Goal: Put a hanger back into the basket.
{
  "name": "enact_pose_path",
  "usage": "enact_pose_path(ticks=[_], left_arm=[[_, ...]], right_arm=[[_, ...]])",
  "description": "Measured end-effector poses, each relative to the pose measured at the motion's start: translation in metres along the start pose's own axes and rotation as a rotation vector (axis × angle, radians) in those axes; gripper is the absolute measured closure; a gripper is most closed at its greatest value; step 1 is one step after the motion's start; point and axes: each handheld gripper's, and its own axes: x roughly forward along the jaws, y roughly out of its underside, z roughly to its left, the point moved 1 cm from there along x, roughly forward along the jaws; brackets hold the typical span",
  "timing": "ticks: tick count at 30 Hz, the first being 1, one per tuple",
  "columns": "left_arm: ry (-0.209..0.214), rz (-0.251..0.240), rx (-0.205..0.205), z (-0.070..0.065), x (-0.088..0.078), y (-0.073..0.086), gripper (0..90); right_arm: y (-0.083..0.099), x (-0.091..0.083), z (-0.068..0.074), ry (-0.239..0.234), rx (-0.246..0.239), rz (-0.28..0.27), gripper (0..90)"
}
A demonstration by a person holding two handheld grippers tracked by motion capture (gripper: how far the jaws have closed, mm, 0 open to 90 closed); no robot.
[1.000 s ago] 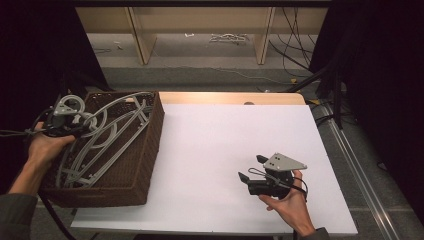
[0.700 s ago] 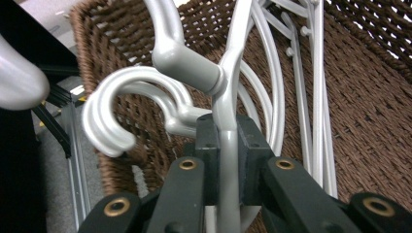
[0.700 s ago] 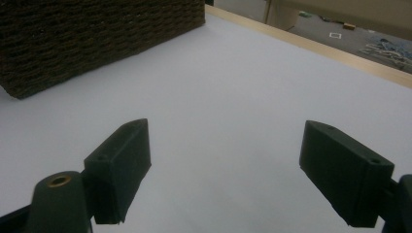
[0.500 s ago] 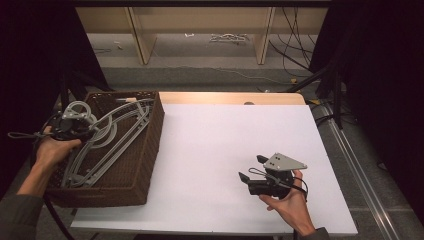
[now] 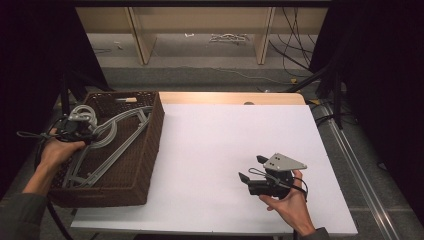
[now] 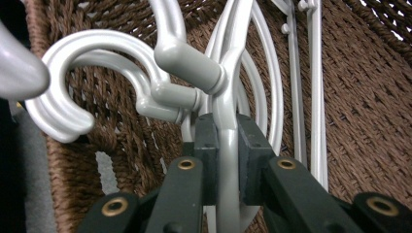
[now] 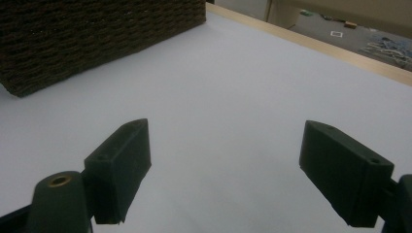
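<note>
Where the rough brown woven basket (image 5: 145,150) sits at the left, left gripper (image 6: 227,145) squeezed tight on a smooth grey curvy hanger (image 6: 228,97); right gripper (image 7: 226,160) wide open, holding nothing, over flat white table (image 5: 220,150).

My hangers (image 5: 107,142), pale grey plastic, lie stacked at a slant in the brown wicker basket (image 5: 145,165) at the frame's left, hooks curling toward the upper left.
</note>
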Motion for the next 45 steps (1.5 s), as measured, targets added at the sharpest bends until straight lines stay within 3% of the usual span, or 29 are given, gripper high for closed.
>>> enact_pose_path(ticks=[3, 5, 6, 8, 12, 16, 20, 24, 26, 32, 36, 37, 39, 41, 45], left_arm=[[0.010, 0.003, -0.018, 0.002, -0.001, 0.001, 76.4], [-0.013, -0.002, -0.035, 0.002, -0.003, 0.001, 70.7], [-0.020, -0.013, -0.057, 0.003, -0.005, 0.000, 63.5], [-0.033, -0.039, -0.068, 0.003, -0.010, -0.002, 61.1], [-0.066, -0.080, -0.113, -0.001, -0.024, -0.009, 45.0], [-0.047, -0.153, -0.131, -0.009, -0.038, -0.015, 39.4], [-0.028, -0.194, -0.113, -0.022, -0.049, -0.019, 33.5], [0.026, -0.293, -0.143, -0.042, -0.061, -0.023, 28.8], [0.052, -0.339, -0.156, -0.053, -0.068, -0.025, 27.5], [0.158, -0.453, -0.111, -0.096, -0.083, -0.024, 26.0], [0.281, -0.527, -0.172, -0.119, -0.088, -0.020, 25.7], [0.299, -0.541, -0.181, -0.125, -0.088, -0.019, 25.8], [0.315, -0.551, -0.148, -0.137, -0.087, -0.017, 25.3], [0.340, -0.558, -0.140, -0.150, -0.085, -0.013, 25.2], [0.369, -0.573, -0.111, -0.175, -0.081, -0.006, 24.8]], right_arm=[[0.000, 0.000, 0.000, -0.001, 0.001, -0.001, 19.9], [0.000, -0.001, -0.001, -0.001, 0.005, -0.001, 19.9], [0.000, -0.001, -0.001, 0.002, 0.006, -0.002, 20.0], [0.000, -0.001, -0.001, 0.001, 0.005, -0.004, 19.9], [-0.001, -0.001, 0.000, 0.003, 0.004, -0.005, 20.0], [0.000, -0.001, 0.000, 0.007, 0.000, -0.009, 20.1], [-0.001, -0.002, 0.000, 0.008, 0.004, -0.014, 20.1], [-0.002, -0.004, 0.001, 0.015, 0.006, -0.028, 20.4], [-0.001, -0.003, 0.001, 0.006, 0.032, -0.044, 20.4], [-0.001, -0.008, 0.001, -0.007, 0.105, -0.094, 20.1], [-0.001, -0.010, 0.002, -0.018, 0.102, -0.106, 20.1], [-0.001, -0.010, 0.003, -0.011, 0.110, -0.100, 20.0], [-0.001, -0.010, 0.003, -0.009, 0.097, -0.134, 20.1], [-0.001, -0.012, 0.006, -0.016, 0.121, -0.115, 20.0], [-0.001, -0.012, 0.008, -0.031, 0.117, -0.117, 20.1]])
